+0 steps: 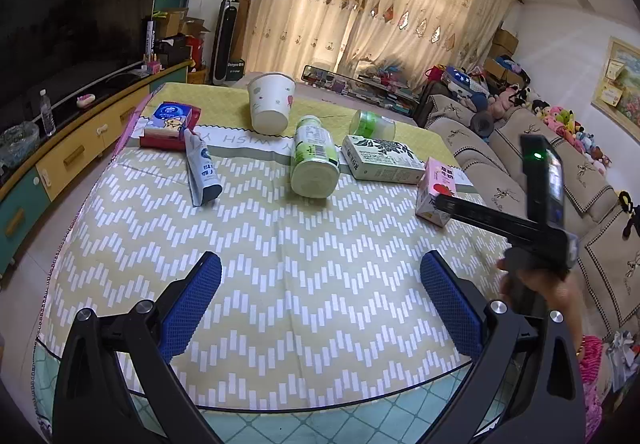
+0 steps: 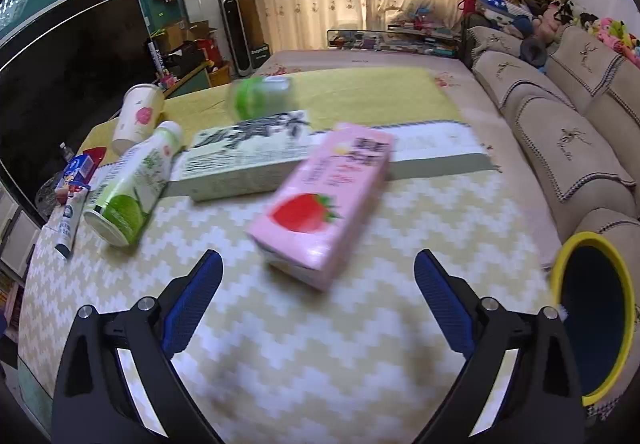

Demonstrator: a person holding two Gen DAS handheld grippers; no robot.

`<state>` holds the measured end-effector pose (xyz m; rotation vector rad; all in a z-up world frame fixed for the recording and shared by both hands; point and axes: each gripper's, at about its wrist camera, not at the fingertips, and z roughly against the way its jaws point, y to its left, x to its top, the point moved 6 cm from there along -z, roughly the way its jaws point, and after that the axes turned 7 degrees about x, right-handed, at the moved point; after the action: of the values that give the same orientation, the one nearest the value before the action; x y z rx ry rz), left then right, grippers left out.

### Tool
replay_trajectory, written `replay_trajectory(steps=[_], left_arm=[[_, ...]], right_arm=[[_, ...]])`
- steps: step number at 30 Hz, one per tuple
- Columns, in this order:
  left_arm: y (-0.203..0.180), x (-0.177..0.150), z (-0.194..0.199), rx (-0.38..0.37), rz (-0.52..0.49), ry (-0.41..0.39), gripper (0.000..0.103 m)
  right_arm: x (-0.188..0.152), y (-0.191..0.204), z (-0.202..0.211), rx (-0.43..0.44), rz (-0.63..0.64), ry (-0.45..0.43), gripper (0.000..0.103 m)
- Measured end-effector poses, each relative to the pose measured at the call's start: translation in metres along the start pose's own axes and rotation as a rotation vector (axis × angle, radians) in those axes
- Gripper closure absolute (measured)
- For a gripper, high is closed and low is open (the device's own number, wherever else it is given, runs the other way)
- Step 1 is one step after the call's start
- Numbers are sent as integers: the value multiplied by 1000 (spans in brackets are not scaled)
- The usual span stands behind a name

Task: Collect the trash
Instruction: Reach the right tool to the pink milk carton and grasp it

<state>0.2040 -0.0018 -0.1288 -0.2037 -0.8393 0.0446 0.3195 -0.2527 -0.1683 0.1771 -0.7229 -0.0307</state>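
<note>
A sofa (image 2: 560, 132) flanks the table (image 1: 280, 284); curtains (image 1: 360, 4) behind.

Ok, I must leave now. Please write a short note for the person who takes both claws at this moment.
Left claw: open, empty, above the near part of the table.
Right claw: open, empty, pointed at the pink strawberry carton.
On the table: paper cup, green bottle lying down, green-capped jar, patterned box, tube, tissue pack.
Yellow-rimmed bin: beside the table, at the right.
Done: nothing visibly collected. Left: all items; the pink carton seems nearest.
</note>
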Motion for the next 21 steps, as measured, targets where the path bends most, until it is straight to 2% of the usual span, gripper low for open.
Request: replay_trajectory(steps=[6,11,14,15,16,21], left_arm=[[11,-1,-3,-13,24,9,5],[16,-2,-9,-25,31,20,5],[14,-3,-12,-32,29,28,5],[12,-3,-12,-35,26,29,5],[11,-4,-12,-36,23,29,5],[8,-2,-12,-27,16,25,5]], right_arm=[[10,3,-23,-86,-40,15,11],[10,-5,-35,-108,-87,38,15],[11,-5,-39,-105,-99,32,30],[10,-3,-40,-97,-99,35,42],[9,-3,-41,-86,-104,40,45],[3,-11,-18,-57,-113,-5,47]])
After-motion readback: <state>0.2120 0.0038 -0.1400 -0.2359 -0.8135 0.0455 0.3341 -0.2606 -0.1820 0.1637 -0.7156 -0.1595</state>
